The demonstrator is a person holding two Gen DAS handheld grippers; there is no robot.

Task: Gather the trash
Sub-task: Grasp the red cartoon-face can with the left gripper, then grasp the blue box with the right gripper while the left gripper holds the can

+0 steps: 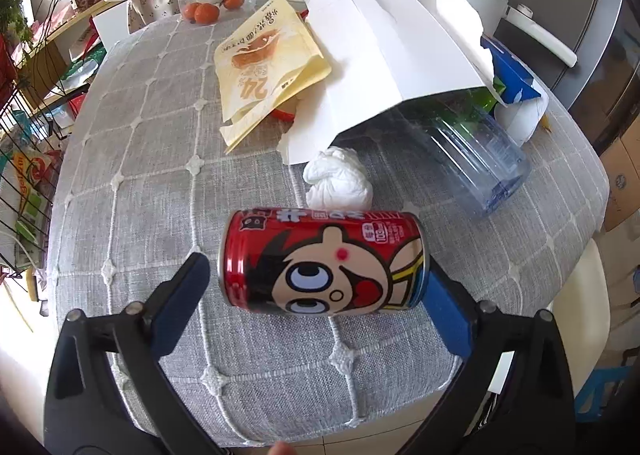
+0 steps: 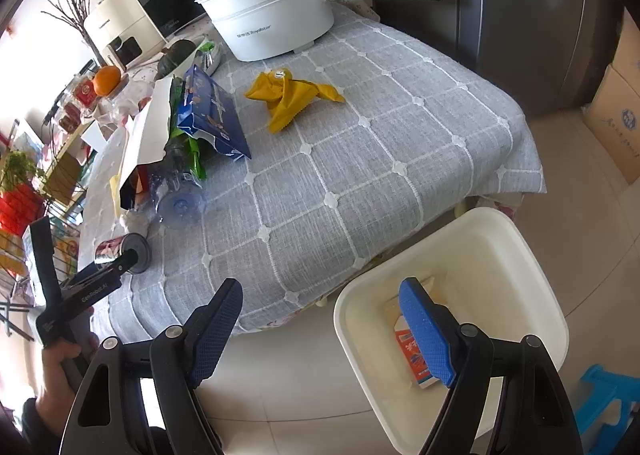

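A red drink can (image 1: pixel 324 261) with a cartoon face lies on its side on the grey checked tablecloth (image 1: pixel 160 183). My left gripper (image 1: pixel 316 267) is open around it. The right pad (image 1: pixel 444 307) is at the can's end, and a narrow strip of cloth shows between the left pad (image 1: pixel 188 295) and the can. In the right wrist view the same can (image 2: pixel 108 249) is near the table's left edge. My right gripper (image 2: pixel 322 287) stands open and empty above the floor, beside a white bin (image 2: pixel 520 255) that holds a small carton (image 2: pixel 408 359).
Behind the can are a crumpled tissue (image 1: pixel 338 183), a clear plastic bottle (image 1: pixel 472 159), a white paper bag (image 1: pixel 400 47), a yellow pouch (image 1: pixel 268 59) and a blue carton (image 1: pixel 512 79). A yellow wrapper (image 2: pixel 292 95) and a white pot (image 2: pixel 272 23) sit further back. A blue stool (image 2: pixel 608 387) is by the bin.
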